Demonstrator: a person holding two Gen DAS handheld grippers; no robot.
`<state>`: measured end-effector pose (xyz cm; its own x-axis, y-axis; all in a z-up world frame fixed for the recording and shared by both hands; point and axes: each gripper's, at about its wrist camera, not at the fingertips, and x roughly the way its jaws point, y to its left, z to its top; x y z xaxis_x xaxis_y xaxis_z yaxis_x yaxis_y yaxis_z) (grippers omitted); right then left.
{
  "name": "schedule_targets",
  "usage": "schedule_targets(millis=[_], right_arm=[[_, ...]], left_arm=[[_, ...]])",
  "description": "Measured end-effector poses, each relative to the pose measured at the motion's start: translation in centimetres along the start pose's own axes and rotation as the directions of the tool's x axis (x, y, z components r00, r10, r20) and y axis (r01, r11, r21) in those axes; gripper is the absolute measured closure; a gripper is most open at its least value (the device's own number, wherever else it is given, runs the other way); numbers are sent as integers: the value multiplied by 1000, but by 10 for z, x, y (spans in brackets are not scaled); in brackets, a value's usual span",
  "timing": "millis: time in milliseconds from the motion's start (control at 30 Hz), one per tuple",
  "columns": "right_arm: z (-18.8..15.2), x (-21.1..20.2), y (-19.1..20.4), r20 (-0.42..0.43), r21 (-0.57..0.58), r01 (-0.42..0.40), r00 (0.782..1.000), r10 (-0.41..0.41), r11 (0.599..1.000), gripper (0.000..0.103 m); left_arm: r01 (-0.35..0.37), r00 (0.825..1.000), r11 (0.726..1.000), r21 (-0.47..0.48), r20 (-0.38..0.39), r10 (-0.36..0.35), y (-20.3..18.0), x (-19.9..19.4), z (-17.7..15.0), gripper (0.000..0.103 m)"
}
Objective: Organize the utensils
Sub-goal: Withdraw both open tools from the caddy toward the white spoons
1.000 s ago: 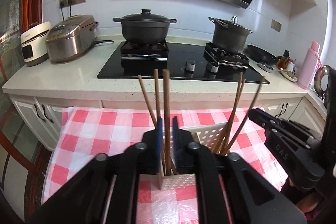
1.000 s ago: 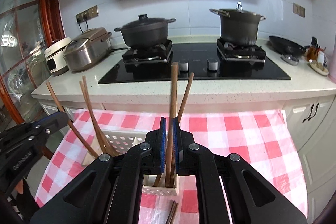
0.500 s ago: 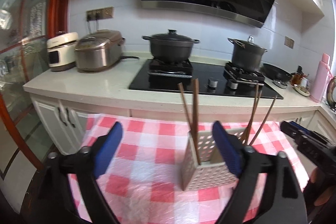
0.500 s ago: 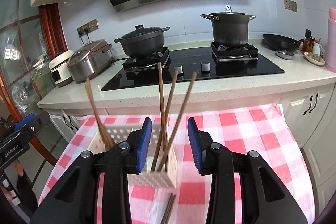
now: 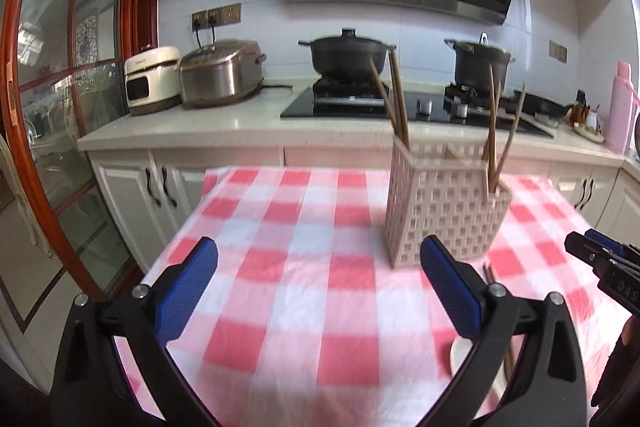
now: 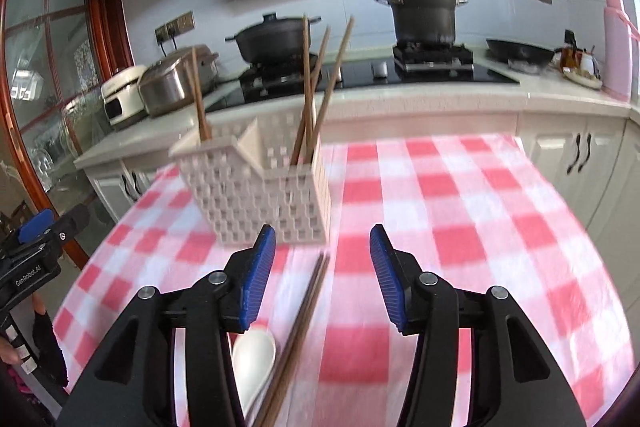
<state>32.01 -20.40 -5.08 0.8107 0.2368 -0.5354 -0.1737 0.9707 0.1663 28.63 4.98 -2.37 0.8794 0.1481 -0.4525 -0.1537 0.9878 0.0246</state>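
On the checked counter (image 6: 460, 195), loose chopsticks (image 6: 298, 331) and a white spoon (image 6: 253, 367) lie below our right hand-held gripper (image 6: 322, 277), its empty jaws opening. The left hand-held gripper (image 5: 318, 291) is opening wide, also empty. A careless reach could tip the light basket (image 6: 256, 195) or roll the chopsticks away.

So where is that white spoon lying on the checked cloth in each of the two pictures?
Left wrist view: the white spoon lies at bottom right, partly hidden behind the left claw's right finger.
Right wrist view: it lies at bottom, left of centre, beside the loose chopsticks.
Shared landmark: the white lattice utensil basket, standing just beyond the spoon.
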Motion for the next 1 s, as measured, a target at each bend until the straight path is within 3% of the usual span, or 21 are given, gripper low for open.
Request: schedule_targets(millis=[267, 433, 700, 1000], right_arm=[[-43, 0, 9, -55, 2, 1, 999, -1, 1000, 55], [-55, -3, 4, -45, 8, 34, 998, -33, 999, 55], [-65, -4, -7, -55, 15, 51, 997, -50, 999, 55], [-64, -9, -22, -37, 40, 53, 998, -52, 998, 55]], left_arm=[[4, 998, 1000, 17, -61, -3, 2, -3, -46, 5], [56, 992, 998, 13, -111, -54, -7, 0, -62, 5], [146, 971, 989, 18, -192, -140, -46, 16, -69, 5], [183, 948, 983, -19, -259, -182, -84, 46, -63, 10]])
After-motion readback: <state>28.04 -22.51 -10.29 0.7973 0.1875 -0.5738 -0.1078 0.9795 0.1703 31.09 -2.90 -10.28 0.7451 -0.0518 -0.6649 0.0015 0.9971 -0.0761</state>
